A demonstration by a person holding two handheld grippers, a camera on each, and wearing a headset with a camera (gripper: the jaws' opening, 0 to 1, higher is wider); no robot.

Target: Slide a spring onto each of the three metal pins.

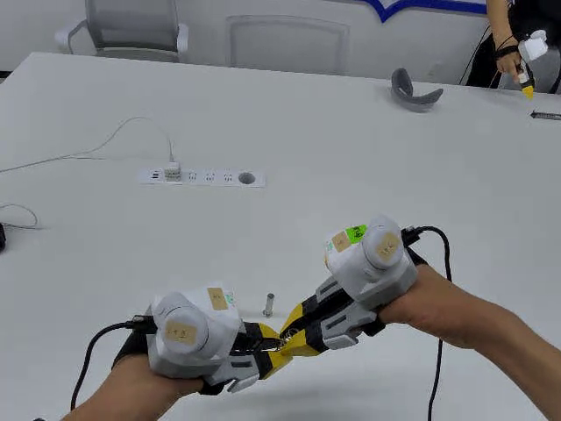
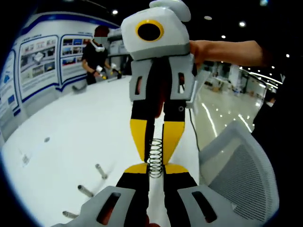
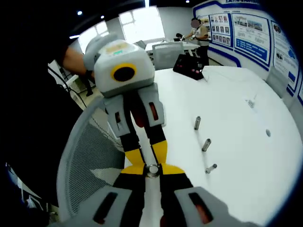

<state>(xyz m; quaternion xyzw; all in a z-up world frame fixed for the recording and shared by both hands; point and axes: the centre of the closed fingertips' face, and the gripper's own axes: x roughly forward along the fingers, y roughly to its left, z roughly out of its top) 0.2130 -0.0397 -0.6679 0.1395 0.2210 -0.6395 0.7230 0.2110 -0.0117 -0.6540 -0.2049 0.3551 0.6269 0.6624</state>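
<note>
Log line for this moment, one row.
spring between meeting tips of left gripper and right gripper | three pins bare on table | holder unclear

1. Watching the left gripper (image 1: 266, 349) and right gripper (image 1: 294, 331) meeting tip to tip, low over the white table (image 1: 351, 175).
2. Spotting one metal pin (image 1: 269, 304) standing upright just behind those tips.
3. Catching a power strip (image 1: 202, 177) farther back, a white plug (image 1: 173, 168) sitting in it.
4. Noting another person's hand (image 1: 510, 60) holding a yellow-tipped tool (image 1: 532, 46), far right corner.
</note>
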